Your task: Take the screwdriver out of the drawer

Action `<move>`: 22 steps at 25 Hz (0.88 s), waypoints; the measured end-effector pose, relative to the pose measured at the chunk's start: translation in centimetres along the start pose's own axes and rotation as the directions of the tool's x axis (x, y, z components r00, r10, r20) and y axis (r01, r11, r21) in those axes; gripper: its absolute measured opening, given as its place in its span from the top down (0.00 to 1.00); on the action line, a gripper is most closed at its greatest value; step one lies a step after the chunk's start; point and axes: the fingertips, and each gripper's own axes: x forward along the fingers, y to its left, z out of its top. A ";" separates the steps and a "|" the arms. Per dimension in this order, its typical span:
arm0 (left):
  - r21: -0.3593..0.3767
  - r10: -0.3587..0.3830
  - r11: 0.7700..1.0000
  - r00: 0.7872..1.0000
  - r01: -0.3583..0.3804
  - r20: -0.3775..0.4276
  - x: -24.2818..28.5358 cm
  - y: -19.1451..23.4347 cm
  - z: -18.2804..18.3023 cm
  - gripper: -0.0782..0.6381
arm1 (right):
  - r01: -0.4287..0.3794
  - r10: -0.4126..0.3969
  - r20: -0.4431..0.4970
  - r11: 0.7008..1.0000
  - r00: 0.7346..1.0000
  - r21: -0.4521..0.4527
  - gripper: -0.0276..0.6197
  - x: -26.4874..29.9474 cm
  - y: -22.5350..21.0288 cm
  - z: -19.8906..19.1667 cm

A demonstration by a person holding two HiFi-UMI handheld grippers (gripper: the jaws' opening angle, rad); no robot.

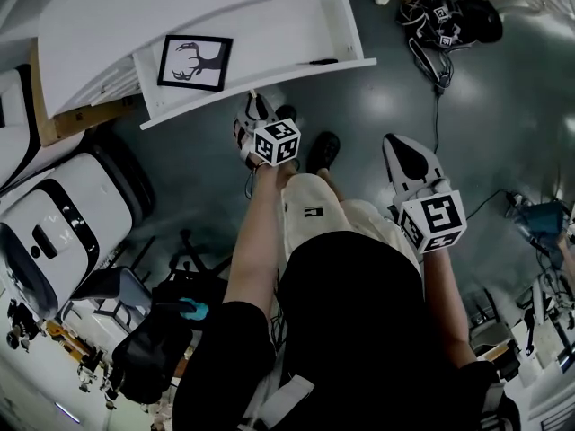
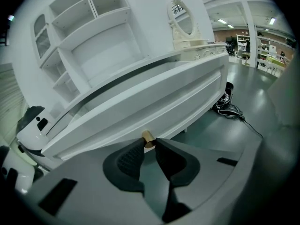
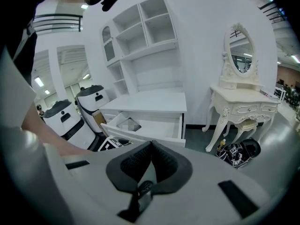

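Black clothing [image 1: 350, 330] of the person fills the bottom of the head view, with both tools held out beyond it toward the drawer [image 1: 216, 101].

The drawer stands well out of its white cabinet, so the opening step looks done or nearly so. The left tool [image 2: 149, 143] is at the drawer's front, its jaws pinching the small brass knob [image 2: 148, 138] there. The right tool [image 3: 151, 145] hangs back from the drawer front on its right, jaws pressed together with nothing between them. Reaching in, gripping and lifting out are all yet to be done.

Inside the drawer, against the front wall near its right end, lies a thin dark stick-shaped thing that I take for the screwdriver [image 1: 323, 61]. It lies flat, roughly along the front wall, and is too small here to tell handle from shaft. A card with a black antlered silhouette [image 1: 195, 62] lies toward the drawer's left end, well apart from it.
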 end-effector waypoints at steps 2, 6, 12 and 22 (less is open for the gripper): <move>0.003 0.006 1.000 1.000 -0.006 -0.003 -0.3 -0.3 -0.1 0.77 | -0.010 0.010 0.000 1.000 1.000 -0.006 0.93 -0.3 -0.3 -0.1; 0.008 0.008 1.000 1.000 -0.008 0.000 -1.2 -0.8 -0.6 0.77 | -0.034 0.034 0.003 0.999 0.999 -0.025 0.93 -1.1 -0.2 -0.4; -0.012 0.036 0.999 0.999 -0.036 -0.026 -1.4 -0.8 -0.5 0.76 | -0.063 0.063 0.006 0.997 0.998 -0.054 0.93 -1.6 -0.5 -0.1; -0.105 0.013 0.994 1.000 -0.010 0.022 -7.5 -0.3 1.7 0.82 | -0.123 0.126 0.022 0.986 0.992 -0.113 0.93 -0.2 -0.7 2.5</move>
